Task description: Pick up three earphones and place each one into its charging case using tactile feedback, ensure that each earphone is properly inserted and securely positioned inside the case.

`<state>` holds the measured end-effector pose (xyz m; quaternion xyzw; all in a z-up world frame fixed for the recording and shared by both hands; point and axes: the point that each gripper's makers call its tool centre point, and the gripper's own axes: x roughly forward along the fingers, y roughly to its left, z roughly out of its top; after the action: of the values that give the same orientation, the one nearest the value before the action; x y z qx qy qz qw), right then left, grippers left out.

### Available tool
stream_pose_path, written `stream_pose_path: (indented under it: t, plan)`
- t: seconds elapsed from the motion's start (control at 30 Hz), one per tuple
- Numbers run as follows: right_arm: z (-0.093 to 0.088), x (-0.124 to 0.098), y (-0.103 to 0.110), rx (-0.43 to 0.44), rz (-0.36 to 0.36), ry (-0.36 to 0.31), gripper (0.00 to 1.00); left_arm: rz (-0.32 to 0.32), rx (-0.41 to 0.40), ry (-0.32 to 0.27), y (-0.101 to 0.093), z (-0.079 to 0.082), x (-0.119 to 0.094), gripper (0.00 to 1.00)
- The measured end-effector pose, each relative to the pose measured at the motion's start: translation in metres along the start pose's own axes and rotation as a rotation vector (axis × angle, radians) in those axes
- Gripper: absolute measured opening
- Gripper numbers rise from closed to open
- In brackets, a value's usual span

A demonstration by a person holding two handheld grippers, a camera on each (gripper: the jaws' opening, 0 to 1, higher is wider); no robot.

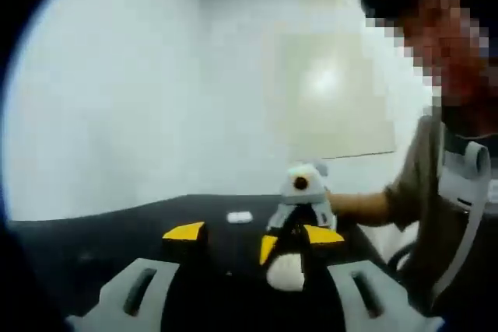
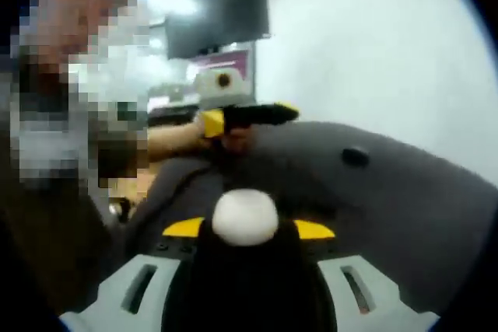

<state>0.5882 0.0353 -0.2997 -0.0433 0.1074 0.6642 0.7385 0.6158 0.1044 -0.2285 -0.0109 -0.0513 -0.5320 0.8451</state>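
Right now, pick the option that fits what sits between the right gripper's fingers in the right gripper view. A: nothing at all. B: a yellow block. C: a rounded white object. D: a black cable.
C: in the right gripper view a rounded white object, perhaps a charging case, sits between the yellow-tipped fingers of the right gripper above the dark table.

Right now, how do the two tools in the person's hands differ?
Jaws: the left tool has its jaws spread wide, while the right tool has them closed in.
Load: the left tool grips nothing that I can see, while the right tool holds a white rounded object.
Shared: both have yellow-tipped jaws and hover over the dark table.
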Motion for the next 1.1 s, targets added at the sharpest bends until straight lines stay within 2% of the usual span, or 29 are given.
stream_pose_path:
  t: [0.07, 0.13, 0.2, 0.23, 0.3, 0.37, 0.4, 0.43, 0.5, 0.6, 0.63, 0.7, 0.77, 0.83, 0.9, 1.03, 1.1]
  plan:
    - [-0.005, 0.002, 0.002, 0.007, 0.022, 0.034, 0.46, 0.062, -0.054, 0.02, 0.013, -0.002, -0.005, 0.29]
    - [-0.009, 0.008, 0.005, -0.057, -0.001, 0.078, 0.52, 0.148, -0.112, 0.006, 0.035, 0.001, -0.013, 0.24]
    - [-0.008, 0.014, 0.014, -0.074, -0.007, 0.083, 0.54, 0.245, -0.104, -0.056, 0.057, 0.013, -0.024, 0.28]
    - [-0.007, 0.017, 0.016, -0.079, -0.016, 0.084, 0.54, 0.329, -0.048, -0.101, 0.07, 0.023, -0.032, 0.34]
    - [-0.012, 0.019, 0.008, -0.103, -0.097, 0.13, 0.53, 0.447, 0.063, -0.19, 0.084, 0.043, -0.049, 0.39]
    - [-0.011, 0.019, 0.002, -0.104, -0.139, 0.125, 0.5, 0.494, 0.021, -0.222, 0.092, 0.047, -0.059, 0.41]
    - [-0.01, 0.02, -0.001, -0.085, -0.151, 0.118, 0.49, 0.503, -0.005, -0.23, 0.094, 0.047, -0.061, 0.44]
    - [-0.011, 0.019, -0.004, -0.058, -0.157, 0.117, 0.48, 0.482, -0.031, -0.226, 0.095, 0.044, -0.06, 0.46]
    - [-0.013, 0.019, -0.006, -0.02, -0.143, 0.117, 0.48, 0.474, -0.096, -0.15, 0.098, 0.026, -0.054, 0.41]
    - [-0.013, 0.02, -0.008, -0.029, -0.136, 0.117, 0.47, 0.49, -0.056, -0.117, 0.099, 0.021, -0.047, 0.27]
    - [-0.014, 0.019, -0.007, -0.034, -0.133, 0.119, 0.47, 0.491, -0.042, -0.1, 0.085, 0.016, -0.039, 0.23]
    - [-0.016, 0.019, -0.008, -0.083, -0.133, 0.139, 0.47, 0.49, -0.013, -0.083, 0.073, 0.013, -0.033, 0.23]
    - [-0.016, 0.019, -0.008, -0.087, -0.131, 0.136, 0.45, 0.498, 0.012, -0.086, 0.075, 0.015, -0.034, 0.24]
    - [-0.017, 0.019, -0.008, -0.085, -0.138, 0.134, 0.39, 0.493, 0.007, -0.105, 0.077, 0.018, -0.035, 0.26]
    - [-0.019, 0.016, -0.009, -0.1, -0.155, 0.137, 0.38, 0.502, 0.003, -0.111, 0.079, 0.019, -0.035, 0.3]
    - [-0.017, 0.012, -0.008, -0.171, -0.19, 0.133, 0.38, 0.51, -0.026, -0.141, 0.09, 0.022, -0.044, 0.31]
    - [-0.016, 0.009, -0.007, -0.212, -0.215, 0.133, 0.38, 0.509, -0.028, -0.144, 0.087, 0.021, -0.044, 0.33]
